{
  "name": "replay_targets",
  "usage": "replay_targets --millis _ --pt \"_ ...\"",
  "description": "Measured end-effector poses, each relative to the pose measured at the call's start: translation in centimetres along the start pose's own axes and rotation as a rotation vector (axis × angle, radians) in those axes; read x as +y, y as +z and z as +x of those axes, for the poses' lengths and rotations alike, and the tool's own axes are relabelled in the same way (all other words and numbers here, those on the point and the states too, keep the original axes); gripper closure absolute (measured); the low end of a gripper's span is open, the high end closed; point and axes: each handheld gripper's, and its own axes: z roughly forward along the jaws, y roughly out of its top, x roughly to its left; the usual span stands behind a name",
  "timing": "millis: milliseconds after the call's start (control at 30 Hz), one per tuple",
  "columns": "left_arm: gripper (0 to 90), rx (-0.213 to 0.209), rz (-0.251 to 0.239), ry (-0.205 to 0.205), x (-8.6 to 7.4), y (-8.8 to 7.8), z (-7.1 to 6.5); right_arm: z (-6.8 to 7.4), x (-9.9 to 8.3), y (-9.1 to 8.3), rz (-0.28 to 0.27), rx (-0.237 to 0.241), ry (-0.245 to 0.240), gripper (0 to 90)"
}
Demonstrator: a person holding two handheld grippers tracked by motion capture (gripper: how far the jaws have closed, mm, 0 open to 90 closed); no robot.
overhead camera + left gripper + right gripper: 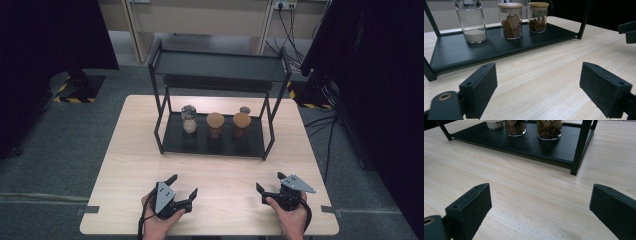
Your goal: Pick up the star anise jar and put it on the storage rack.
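The pale wooden table (135, 165) carries everything, and its near half is bare — working room for the two hands. Toward the far side stands a black two-tier metal rack (215, 67), its open front facing the person, so whatever sits on the lower shelf can be reached straight in from the near edge.

On that lower shelf three glass jars stand upright in a row, apart from one another, probably spaced so that jaws can slip around any one of them. At the left is a metal-capped jar of white powder (189, 119); in the middle, a wooden-lidded jar of brown chunks (215, 124); at the right, a wooden-lidded jar of dried brown bits (241, 124). A small grey round thing lies just behind the right jar — too small to identify.

The left gripper (181, 190) rests low at the near left of the table with its jaws spread wide and nothing between them; in its own view it points toward the jars. The right gripper (268, 182), near right, likewise has its jaws wide apart and bare. Both sit well apart from the rack, which reads as a ready stance before a reach for the jars.
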Motion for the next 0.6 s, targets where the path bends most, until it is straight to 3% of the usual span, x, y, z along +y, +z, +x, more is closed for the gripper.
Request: replay_targets --millis 600 --pt "14.1 0.000 0.000 0.003 0.00 0.00 -0.03 0.06 -0.41 0.04 -0.009 -0.013 -0.005 4.1"
